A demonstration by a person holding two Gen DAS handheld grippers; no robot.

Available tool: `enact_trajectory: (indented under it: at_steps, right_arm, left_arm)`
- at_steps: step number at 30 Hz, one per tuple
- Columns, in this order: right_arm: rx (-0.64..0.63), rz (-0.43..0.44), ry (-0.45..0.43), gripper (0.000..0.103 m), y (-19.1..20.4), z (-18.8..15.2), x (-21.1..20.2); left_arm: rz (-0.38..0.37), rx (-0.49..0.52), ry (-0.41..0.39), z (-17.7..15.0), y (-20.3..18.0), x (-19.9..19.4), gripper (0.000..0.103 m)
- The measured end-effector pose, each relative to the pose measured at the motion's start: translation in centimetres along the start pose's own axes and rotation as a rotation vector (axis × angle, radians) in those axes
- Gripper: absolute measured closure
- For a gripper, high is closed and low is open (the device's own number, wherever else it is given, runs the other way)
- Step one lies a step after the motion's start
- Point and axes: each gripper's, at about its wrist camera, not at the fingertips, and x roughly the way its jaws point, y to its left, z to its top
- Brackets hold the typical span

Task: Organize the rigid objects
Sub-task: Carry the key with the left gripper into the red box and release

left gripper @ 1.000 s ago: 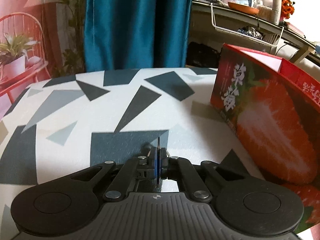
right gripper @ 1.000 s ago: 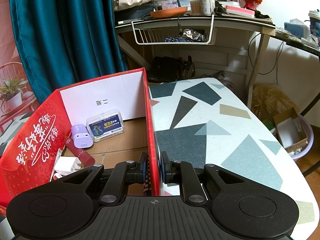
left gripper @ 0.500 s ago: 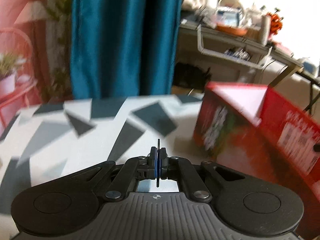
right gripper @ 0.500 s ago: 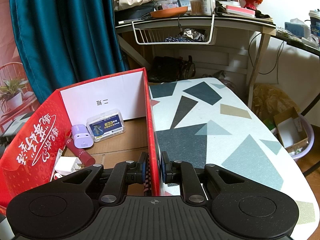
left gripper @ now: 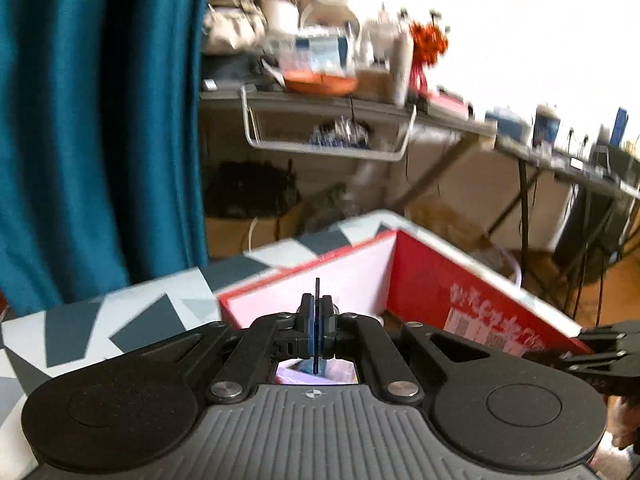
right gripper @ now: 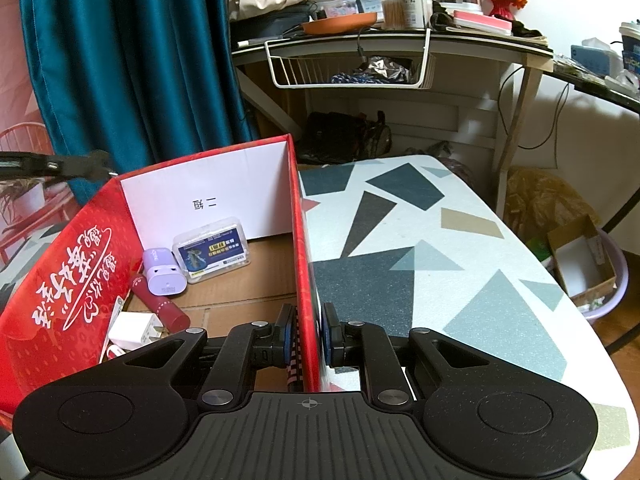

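Observation:
My left gripper [left gripper: 317, 314] is shut on a thin dark flat piece [left gripper: 317, 289], seen edge-on and sticking up between the pads. It hangs above the near side of the open red strawberry box [left gripper: 424, 280]; this view is blurred. My right gripper [right gripper: 308, 334] is shut on the box's right wall [right gripper: 302, 240]. Inside the box lie a purple charger [right gripper: 162, 272], a clear case with a blue label [right gripper: 212, 250], a red tube [right gripper: 160, 308] and a white plug [right gripper: 134, 330]. The left gripper's tip [right gripper: 76, 166] shows beyond the box's far left corner.
The box stands on a table with a grey-and-white triangle cloth [right gripper: 420, 264]. A teal curtain [right gripper: 132, 60] hangs behind. A cluttered desk with a wire basket [right gripper: 348, 68] stands beyond the table. A tub with a cardboard box [right gripper: 588, 268] sits on the floor at right.
My left gripper rose and swung right with the thin piece, from over the cloth beside the box to above its opening. It now shows in the right wrist view. The right gripper stayed put.

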Motion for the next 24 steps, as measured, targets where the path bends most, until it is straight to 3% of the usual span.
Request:
enact_trajectory:
  at_steps: [4,11,18,24]
  right_arm:
    - [0.000,0.005,0.003,0.089,0.0,-0.1,0.1]
    - [0.006,0.009,0.004,0.089,-0.1,-0.1,0.1]
    - [0.013,0.007,0.011,0.089,-0.2,-0.1,0.0]
    - [0.016,-0.002,0.029,0.088,-0.1,0.1,-0.4]
  left_arm:
    - [0.018,0.029,0.069,-1.0,-0.5,2.7,0.102]
    - [0.052,0.040,0.117,-0.8,-0.7,4.7,0.102]
    - [0.103,0.044,0.133,-0.6,0.0,3.7,0.101]
    - [0.123,-0.008,0.120,-0.4,0.9,2.0,0.100]
